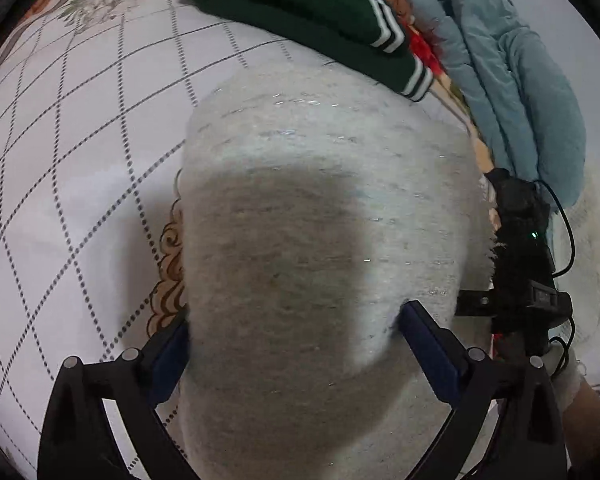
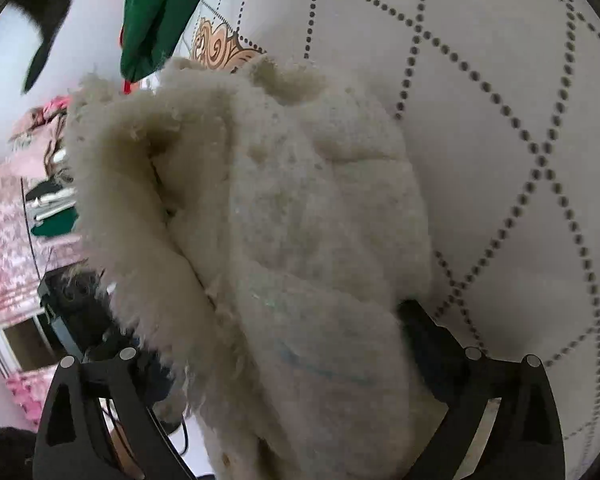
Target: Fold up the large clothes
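A thick cream fleece garment (image 1: 320, 208) lies folded on the white quilted bed (image 1: 80, 160). My left gripper (image 1: 296, 332) straddles its near end, one blue-padded finger (image 1: 428, 340) on each side, jaws wide against the fabric. In the right wrist view the same fluffy garment (image 2: 300, 220) fills the middle, bunched between my right gripper's fingers (image 2: 424, 332); the right gripper (image 2: 276, 340) is closed around the thick bundle. The other gripper shows at the right edge of the left wrist view (image 1: 520, 264).
A folded dark green garment with white stripes (image 1: 300, 12) lies at the far end of the bed, beside a light blue blanket (image 1: 512, 92). In the right wrist view a green cloth (image 2: 156, 16) hangs at the top, with pink floral fabric (image 2: 4, 240) at left.
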A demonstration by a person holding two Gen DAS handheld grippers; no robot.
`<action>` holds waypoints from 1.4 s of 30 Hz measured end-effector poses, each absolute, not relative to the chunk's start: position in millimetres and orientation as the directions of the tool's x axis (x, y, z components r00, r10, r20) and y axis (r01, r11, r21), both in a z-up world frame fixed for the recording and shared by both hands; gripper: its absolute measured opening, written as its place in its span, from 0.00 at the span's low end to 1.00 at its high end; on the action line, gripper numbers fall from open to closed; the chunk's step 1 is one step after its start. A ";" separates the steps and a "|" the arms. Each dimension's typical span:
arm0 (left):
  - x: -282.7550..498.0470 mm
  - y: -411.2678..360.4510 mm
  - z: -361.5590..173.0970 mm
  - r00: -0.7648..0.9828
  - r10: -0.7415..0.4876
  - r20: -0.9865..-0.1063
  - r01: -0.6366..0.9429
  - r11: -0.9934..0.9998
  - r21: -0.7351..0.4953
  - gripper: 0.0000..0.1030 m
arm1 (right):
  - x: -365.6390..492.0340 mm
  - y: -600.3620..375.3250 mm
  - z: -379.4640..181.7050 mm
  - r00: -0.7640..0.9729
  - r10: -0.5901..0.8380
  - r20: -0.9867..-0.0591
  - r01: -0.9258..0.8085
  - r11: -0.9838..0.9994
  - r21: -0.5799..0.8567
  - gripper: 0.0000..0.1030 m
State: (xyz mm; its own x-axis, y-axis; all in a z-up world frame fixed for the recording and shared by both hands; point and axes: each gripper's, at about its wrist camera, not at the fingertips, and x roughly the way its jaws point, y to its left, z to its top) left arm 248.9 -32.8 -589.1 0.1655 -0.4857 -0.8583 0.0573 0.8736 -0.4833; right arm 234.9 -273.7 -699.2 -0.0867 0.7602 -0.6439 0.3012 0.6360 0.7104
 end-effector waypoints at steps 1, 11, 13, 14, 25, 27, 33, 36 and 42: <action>248.6 -34.1 -584.2 0.173 -0.480 -0.860 0.069 0.877 -0.475 0.96 | 237.0 -268.1 -695.3 -0.089 0.756 -0.648 0.297 0.641 0.707 0.89; 276.2 -23.5 -518.8 0.263 -0.460 -0.848 0.139 0.888 -0.439 0.96 | 252.6 -236.5 -644.8 0.042 0.824 -0.565 0.326 0.524 0.787 0.55; 287.6 -24.2 -507.7 0.282 -0.450 -0.847 0.151 0.893 -0.424 0.96 | 265.2 -234.8 -631.3 0.065 0.833 -0.549 0.306 0.507 0.806 0.55; 294.5 -23.9 -502.6 0.290 -0.449 -0.845 0.150 0.893 -0.423 0.96 | 272.4 -234.4 -624.6 0.075 0.836 -0.543 0.296 0.501 0.813 0.55; 458.4 -26.5 -442.7 0.398 -0.420 -0.816 0.171 0.907 -0.385 0.96 | 458.2 -278.6 -532.6 0.141 0.827 -0.544 0.211 0.512 0.833 0.55; 506.6 -25.8 -444.1 0.417 -0.409 -0.811 0.162 0.912 -0.376 0.96 | 519.5 -287.4 -525.0 0.145 0.821 -0.553 0.195 0.524 0.829 0.55; 624.8 -19.2 -493.2 0.392 -0.371 -0.842 0.116 0.928 -0.355 0.96 | 681.1 -292.4 -544.3 0.108 0.802 -0.588 0.181 0.565 0.805 0.55; 656.4 -17.3 -534.4 0.331 -0.342 -0.879 0.089 0.939 -0.332 0.96 | 734.1 -291.8 -587.3 0.040 0.780 -0.624 0.232 0.600 0.766 0.55; 660.7 -12.0 -556.2 0.307 -0.330 -0.893 0.129 0.944 -0.304 0.97 | 747.1 -276.4 -609.1 -0.009 0.755 -0.655 0.224 0.640 0.735 0.64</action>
State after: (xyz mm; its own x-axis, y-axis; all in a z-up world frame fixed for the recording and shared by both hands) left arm 660.7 -12.0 -556.2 0.3073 -0.3298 -0.8926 0.1291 0.9438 -0.3043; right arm 747.1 -276.4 -609.1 -0.0094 0.7554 -0.6552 0.2239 0.6402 0.7349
